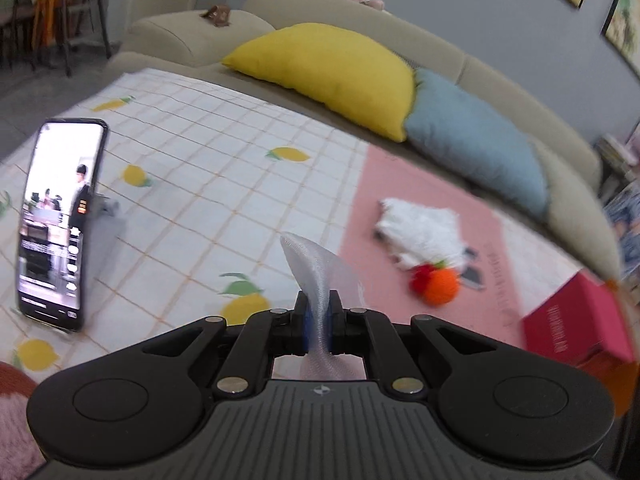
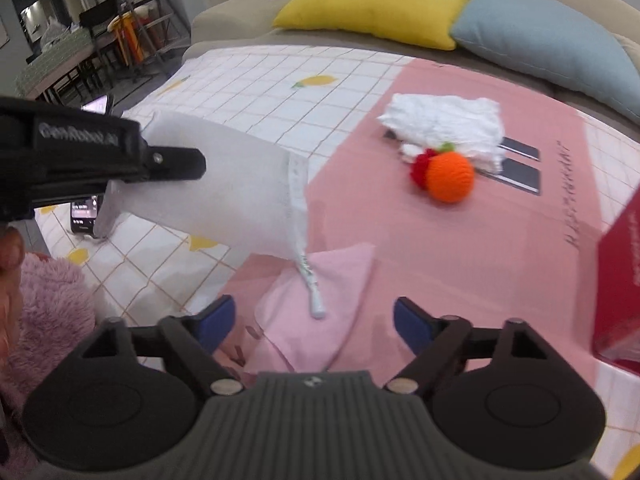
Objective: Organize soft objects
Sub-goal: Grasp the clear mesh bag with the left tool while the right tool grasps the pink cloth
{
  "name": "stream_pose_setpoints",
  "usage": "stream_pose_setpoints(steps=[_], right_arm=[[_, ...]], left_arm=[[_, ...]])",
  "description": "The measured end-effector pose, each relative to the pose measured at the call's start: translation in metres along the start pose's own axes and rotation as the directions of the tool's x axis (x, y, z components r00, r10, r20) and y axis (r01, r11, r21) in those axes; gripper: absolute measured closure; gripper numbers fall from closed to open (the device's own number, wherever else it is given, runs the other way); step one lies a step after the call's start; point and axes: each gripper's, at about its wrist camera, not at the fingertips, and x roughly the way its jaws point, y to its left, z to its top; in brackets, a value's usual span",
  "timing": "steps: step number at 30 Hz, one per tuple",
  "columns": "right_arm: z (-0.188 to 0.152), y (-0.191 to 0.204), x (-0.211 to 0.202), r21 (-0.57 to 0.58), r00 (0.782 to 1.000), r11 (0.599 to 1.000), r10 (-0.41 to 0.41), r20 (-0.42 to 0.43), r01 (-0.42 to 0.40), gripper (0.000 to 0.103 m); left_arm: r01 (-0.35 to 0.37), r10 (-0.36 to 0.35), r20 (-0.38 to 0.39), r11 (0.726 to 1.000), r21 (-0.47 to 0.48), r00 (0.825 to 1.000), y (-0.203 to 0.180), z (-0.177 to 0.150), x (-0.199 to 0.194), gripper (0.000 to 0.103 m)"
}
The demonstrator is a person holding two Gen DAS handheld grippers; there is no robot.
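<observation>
Two grippers differ: the left gripper (image 1: 318, 320) is clamped on a sheer white mesh bag (image 2: 224, 188), while the right gripper (image 2: 310, 322) gapes wide, a pink cloth (image 2: 320, 300) lying between its jaws.

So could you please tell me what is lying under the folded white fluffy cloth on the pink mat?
Two dark flat rectangular pieces stick out from under the white cloth; the cloth hides how far they reach beneath it.

Open pink mat (image 2: 480, 240) lay ahead; the crocheted orange (image 2: 449, 178) and white cloth (image 2: 444, 124) blocked its far part, the red box (image 2: 620, 280) its right edge, a standing phone (image 1: 60, 220) the left
</observation>
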Motion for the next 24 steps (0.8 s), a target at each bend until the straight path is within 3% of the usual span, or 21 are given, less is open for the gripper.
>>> stream_pose_setpoints(steps=[5, 9, 14, 17, 19, 24], right_arm=[[-0.001, 0.008, 0.023, -0.05, 0.999, 0.998, -0.042, -0.021, 0.041, 0.019], [-0.006, 0.012, 0.03, -0.093, 0.997, 0.993, -0.069, -0.031, 0.066, 0.03], [-0.005, 0.013, 0.027, -0.125, 0.997, 0.989, -0.08, -0.016, 0.077, 0.055], [-0.004, 0.012, 0.025, -0.13, 0.997, 0.988, -0.08, -0.018, 0.077, 0.074], [-0.004, 0.011, 0.023, -0.121, 0.996, 0.989, -0.082, -0.018, 0.079, 0.094], [-0.005, 0.005, 0.019, -0.083, 0.997, 0.994, -0.077, -0.018, 0.075, 0.099]], left_arm=[[-0.065, 0.062, 0.047, 0.996, 0.062, 0.997, 0.001, -0.001, 0.002, 0.095], [-0.064, 0.061, 0.03, 0.995, 0.078, 0.998, 0.0, -0.002, 0.008, 0.095], [-0.053, 0.052, 0.011, 0.993, 0.104, 0.999, -0.003, -0.006, 0.013, 0.095], [-0.048, 0.049, -0.001, 0.991, 0.121, 0.999, -0.007, -0.008, 0.014, 0.095], [-0.045, 0.046, -0.005, 0.99, 0.135, 0.999, -0.009, -0.01, 0.015, 0.095], [-0.04, 0.042, -0.005, 0.986, 0.16, 0.999, -0.013, -0.012, 0.014, 0.095]])
